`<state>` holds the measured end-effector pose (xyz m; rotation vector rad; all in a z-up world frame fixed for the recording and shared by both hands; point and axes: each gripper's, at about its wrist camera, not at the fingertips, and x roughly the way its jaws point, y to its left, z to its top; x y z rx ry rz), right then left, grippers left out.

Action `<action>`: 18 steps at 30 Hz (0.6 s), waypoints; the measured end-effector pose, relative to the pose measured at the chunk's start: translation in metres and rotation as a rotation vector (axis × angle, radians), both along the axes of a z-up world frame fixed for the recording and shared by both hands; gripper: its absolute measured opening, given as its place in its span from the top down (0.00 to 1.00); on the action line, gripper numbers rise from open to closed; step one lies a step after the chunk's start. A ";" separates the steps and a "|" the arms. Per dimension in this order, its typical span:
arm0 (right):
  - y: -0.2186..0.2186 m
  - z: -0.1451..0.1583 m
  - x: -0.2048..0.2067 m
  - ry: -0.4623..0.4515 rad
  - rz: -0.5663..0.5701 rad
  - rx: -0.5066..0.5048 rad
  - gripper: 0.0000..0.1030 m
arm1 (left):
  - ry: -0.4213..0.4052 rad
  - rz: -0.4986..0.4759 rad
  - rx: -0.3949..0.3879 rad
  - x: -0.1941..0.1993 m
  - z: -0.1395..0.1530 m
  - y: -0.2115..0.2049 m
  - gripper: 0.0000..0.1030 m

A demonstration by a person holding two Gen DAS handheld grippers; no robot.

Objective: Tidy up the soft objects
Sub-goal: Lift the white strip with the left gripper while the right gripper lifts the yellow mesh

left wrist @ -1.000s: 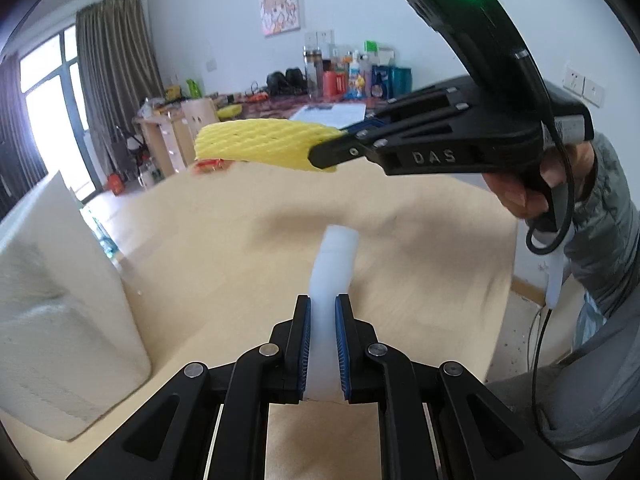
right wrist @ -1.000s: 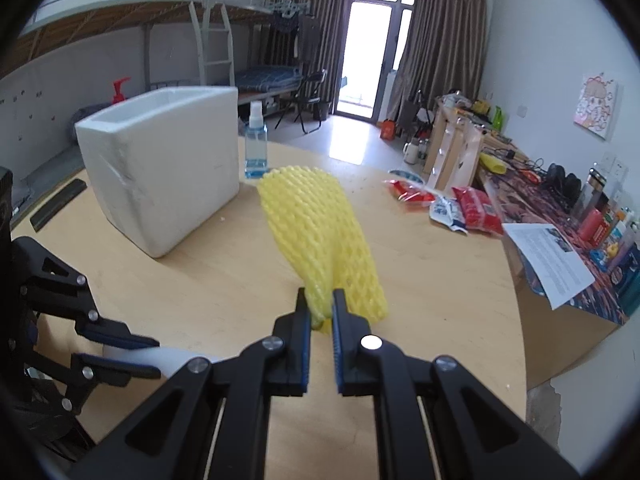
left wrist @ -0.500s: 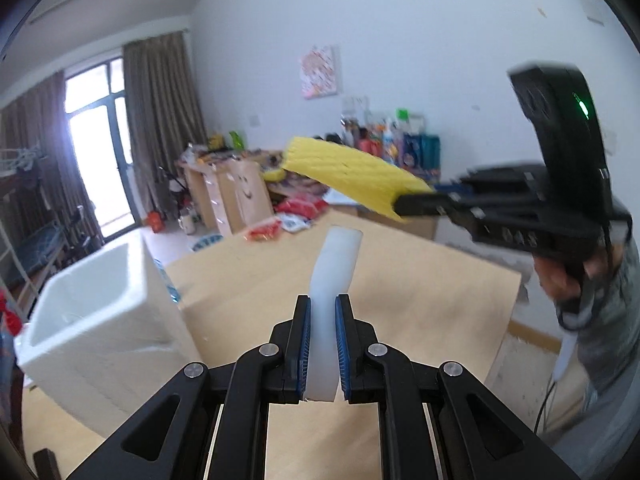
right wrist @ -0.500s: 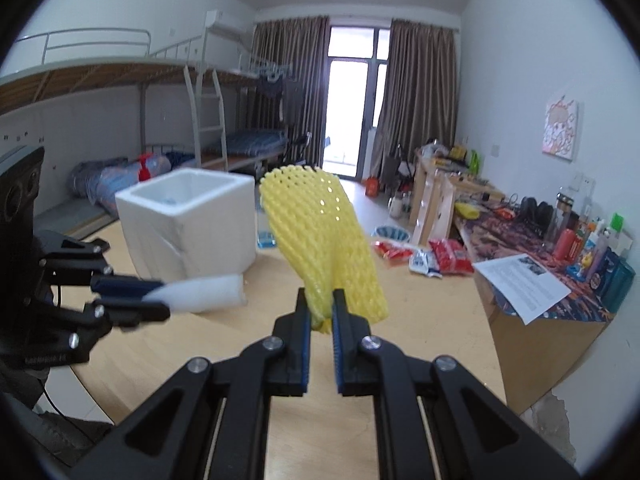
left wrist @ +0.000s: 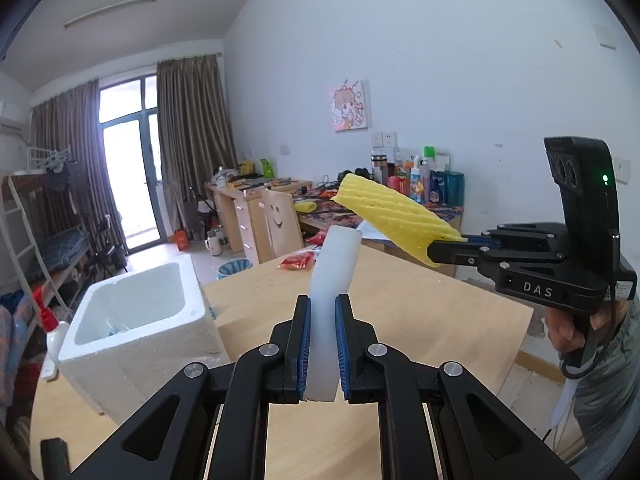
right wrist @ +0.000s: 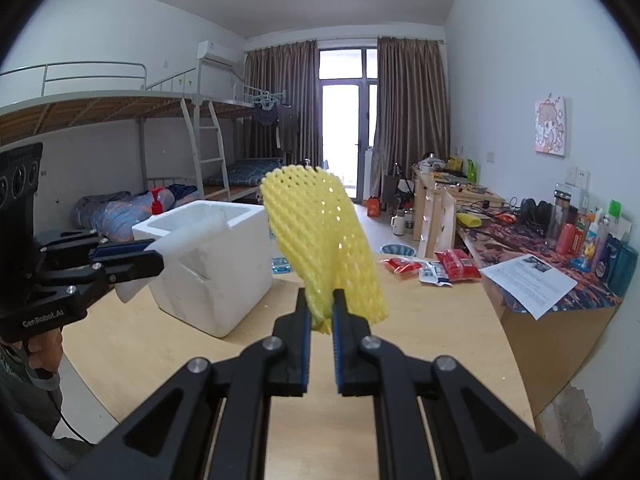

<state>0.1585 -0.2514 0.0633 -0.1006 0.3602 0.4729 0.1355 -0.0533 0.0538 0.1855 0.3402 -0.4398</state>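
The left gripper has its blue-padded fingers pressed against a white foam strip, which stands up out of the jaws and leans slightly toward the right, well above the wooden table. The right gripper pinches the lower end of a yellow foam net sleeve between its pads, and the sleeve fans upward and outward from the grip, lifted clear of the table. In the left wrist view the same sleeve sticks out sideways from the right gripper, which a hand holds by its handle. A white foam box sits on the table, open at the top, with some small item lying inside that is too unclear to name. The white strip hangs just to the right of the box and above its rim; the yellow sleeve is farther right of the box, past the strip. A spray bottle with a red top stands just left of the box. Red snack packets lie on the table beyond the box, to its right.
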 end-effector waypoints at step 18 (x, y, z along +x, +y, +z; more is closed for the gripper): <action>0.068 0.002 -0.041 -0.113 -0.015 0.004 0.89 | -0.094 0.318 -0.108 -0.028 0.003 0.055 0.87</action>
